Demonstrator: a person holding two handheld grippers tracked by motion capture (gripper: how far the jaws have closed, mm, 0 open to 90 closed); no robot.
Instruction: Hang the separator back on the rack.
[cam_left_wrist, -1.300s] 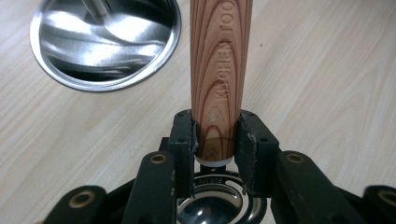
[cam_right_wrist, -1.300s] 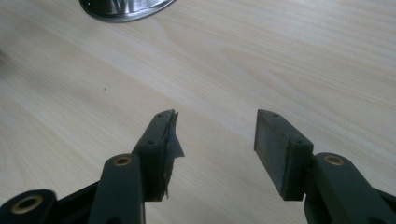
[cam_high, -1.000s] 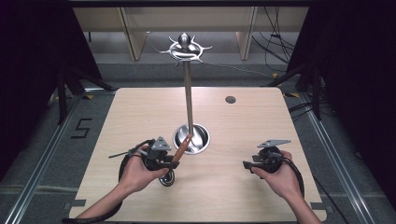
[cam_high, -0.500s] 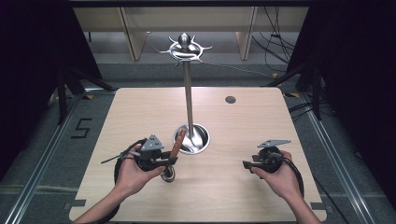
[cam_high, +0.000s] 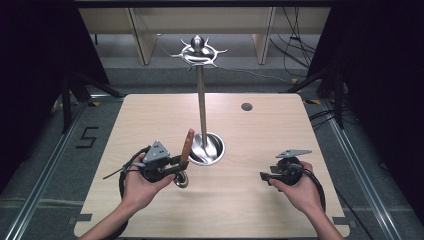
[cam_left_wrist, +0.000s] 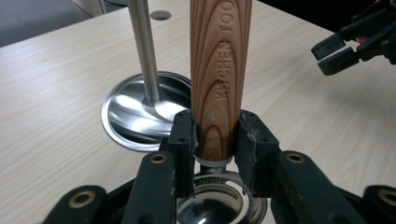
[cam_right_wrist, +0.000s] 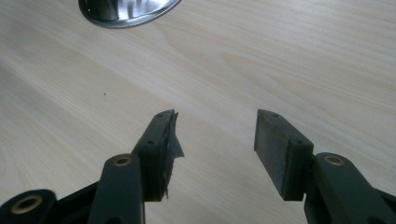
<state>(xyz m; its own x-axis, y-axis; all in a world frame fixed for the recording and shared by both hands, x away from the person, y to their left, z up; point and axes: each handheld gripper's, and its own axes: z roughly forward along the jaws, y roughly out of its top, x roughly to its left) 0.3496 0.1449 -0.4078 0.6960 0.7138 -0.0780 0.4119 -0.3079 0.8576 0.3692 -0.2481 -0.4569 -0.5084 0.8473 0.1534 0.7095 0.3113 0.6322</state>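
Bench (cam_high: 150, 125): pale wood-grain top. A small dark round hole (cam_high: 246, 106) sits at about 1 o'clock from the centre, near the far edge.

Stand (cam_high: 201, 100): tall steel pole rising from a round polished base dish (cam_high: 216, 148) just in front of centre, topped by a crown of curved hooks (cam_high: 198, 51) at 12 o'clock. In the left gripper view the pole (cam_left_wrist: 144, 51) and base dish (cam_left_wrist: 126, 112) lie beyond and to the left of the held handle.

Left hand-held gripper (cam_high: 176, 165): at about 8 o'clock from the stand base, held in the person's left hand (cam_high: 137, 185). Its jaws pinch a ladle (cam_high: 186, 150) low on the wooden handle (cam_left_wrist: 219, 70), just above the metal collar. Handle stands nearly upright, tilted slightly toward the pole, tip close beside it but apart. Lettering "KITCHEN TOO..." runs along the grain. The steel bowl (cam_left_wrist: 210, 210) hangs below the jaws; in the high view it shows at the gripper's 5 o'clock (cam_high: 181, 179), close over the bench.

Right hand-held gripper (cam_high: 265, 175): at about 4 o'clock from the base, well apart from it, in the right hand (cam_high: 295, 187). Jaws spread, bare bench between the pads (cam_right_wrist: 275, 149). A torn bit of dark padding hangs off the left pad (cam_right_wrist: 170, 140).
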